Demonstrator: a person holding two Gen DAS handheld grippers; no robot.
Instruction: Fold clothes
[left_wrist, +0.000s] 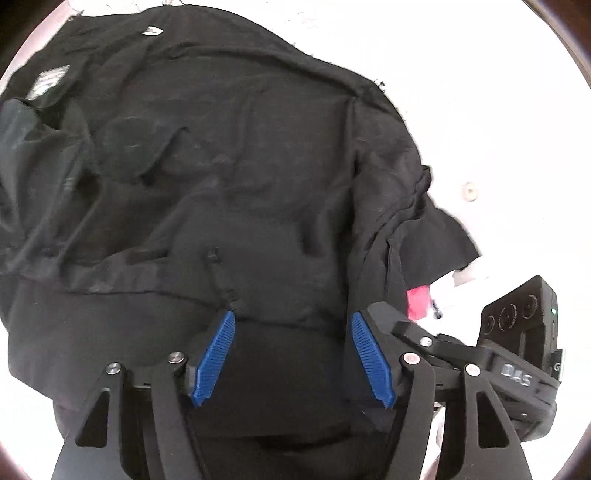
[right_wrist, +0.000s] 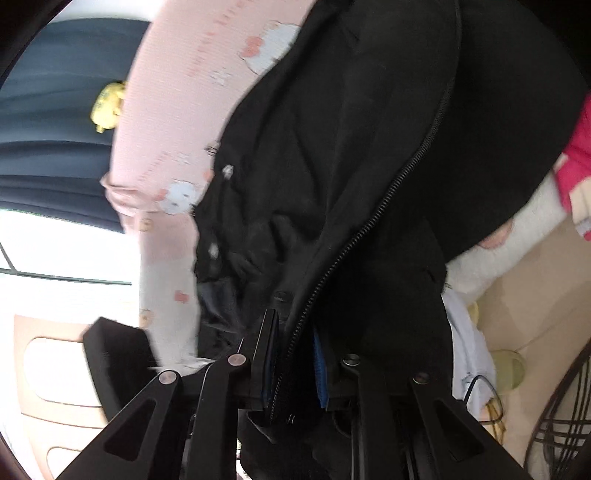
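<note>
A black zip jacket (left_wrist: 236, 177) lies spread and rumpled over a white surface (left_wrist: 498, 92), filling most of the left wrist view. My left gripper (left_wrist: 291, 321) hovers open over its near edge, blue pads (left_wrist: 218, 354) wide apart with nothing between them. In the right wrist view the same black jacket (right_wrist: 351, 155) hangs in front of the lens, its zipper (right_wrist: 391, 199) running diagonally down into my right gripper (right_wrist: 295, 332), which is shut on the zipper edge. The other gripper's black body (left_wrist: 517, 332) shows at the right of the left wrist view.
A pink cartoon-print cloth (right_wrist: 177, 147) sits behind the jacket. A red and white fuzzy garment (right_wrist: 576, 162) lies at the right, also seen as red cloth (left_wrist: 419, 301). Dark curtains (right_wrist: 55, 122), a yellow toy (right_wrist: 107, 107), beige floor (right_wrist: 535, 295) and a green slipper (right_wrist: 509, 369) surround.
</note>
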